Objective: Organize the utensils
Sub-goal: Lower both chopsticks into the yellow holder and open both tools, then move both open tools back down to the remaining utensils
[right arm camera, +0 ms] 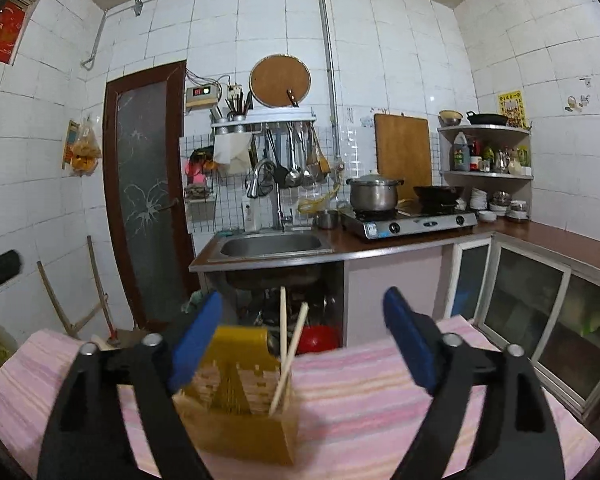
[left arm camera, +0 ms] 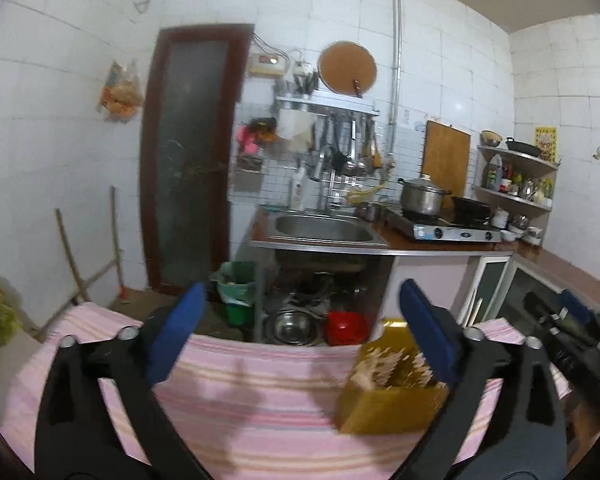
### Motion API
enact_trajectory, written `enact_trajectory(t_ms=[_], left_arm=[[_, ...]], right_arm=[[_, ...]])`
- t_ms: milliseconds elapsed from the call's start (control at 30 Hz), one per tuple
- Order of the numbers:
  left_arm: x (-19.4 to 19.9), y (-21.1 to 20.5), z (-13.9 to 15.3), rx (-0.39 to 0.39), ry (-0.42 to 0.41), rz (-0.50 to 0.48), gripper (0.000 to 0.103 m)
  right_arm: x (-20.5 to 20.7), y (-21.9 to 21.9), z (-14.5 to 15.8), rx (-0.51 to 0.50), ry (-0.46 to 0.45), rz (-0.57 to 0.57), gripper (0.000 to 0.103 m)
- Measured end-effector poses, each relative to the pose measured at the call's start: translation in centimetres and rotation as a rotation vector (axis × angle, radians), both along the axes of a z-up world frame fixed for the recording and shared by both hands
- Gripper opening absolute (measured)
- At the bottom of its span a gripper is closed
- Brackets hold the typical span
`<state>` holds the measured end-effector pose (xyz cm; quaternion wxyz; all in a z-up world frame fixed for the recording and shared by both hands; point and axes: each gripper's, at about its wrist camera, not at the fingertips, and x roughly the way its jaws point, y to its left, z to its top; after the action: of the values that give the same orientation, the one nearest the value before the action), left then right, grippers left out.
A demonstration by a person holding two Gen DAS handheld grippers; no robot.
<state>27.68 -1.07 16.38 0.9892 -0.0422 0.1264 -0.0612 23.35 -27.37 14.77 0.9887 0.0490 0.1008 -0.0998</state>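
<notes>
Right gripper (right arm camera: 300, 344) jaws spread wide, empty. Yellow box (right arm camera: 240, 400) of wooden sticks sits just ahead by its left finger, on the striped cloth (right arm camera: 380, 380); two chopsticks (right arm camera: 288, 360) lean out. Left gripper (left arm camera: 300, 332) also agape, empty, box near its right finger. Best approach: steady box, pinch chopsticks low, avoid tipping.
</notes>
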Motion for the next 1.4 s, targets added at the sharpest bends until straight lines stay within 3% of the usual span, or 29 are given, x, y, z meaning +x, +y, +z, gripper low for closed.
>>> enact_trajectory(t_ms=[133, 433, 733, 967, 1167, 1400], left_arm=[[-2.8, 2.1, -1.4, 0.024, 0.050, 0.015, 0.098], [-6.5, 4.6, -8.8, 0.082, 0.212, 0.049, 0.098], [-6.1, 5.1, -15.4, 0.101, 0.392, 0.032, 0.098], [-5.6, 5.9, -19.2, 0.116, 0.480, 0.062, 0.098], [-5.3, 5.7, -20.9, 0.122, 0.541, 0.068, 0.098], [-5.4, 4.6, -21.3, 0.167, 0.549, 0.049, 0.098]], right_arm=[[-2.5, 0.5, -1.2, 0.013, 0.061, 0.005, 0.092], [-7.6, 2.9, -6.2, 0.004, 0.198, 0.030, 0.096], [-8.9, 5.1, -12.1, 0.003, 0.346, 0.031, 0.096], [-8.6, 6.7, -16.0, 0.048, 0.477, 0.030, 0.096], [-8.0, 8.4, -17.6, 0.041, 0.571, 0.007, 0.096], [-7.6, 10.0, -18.5, 0.045, 0.638, -0.016, 0.095]])
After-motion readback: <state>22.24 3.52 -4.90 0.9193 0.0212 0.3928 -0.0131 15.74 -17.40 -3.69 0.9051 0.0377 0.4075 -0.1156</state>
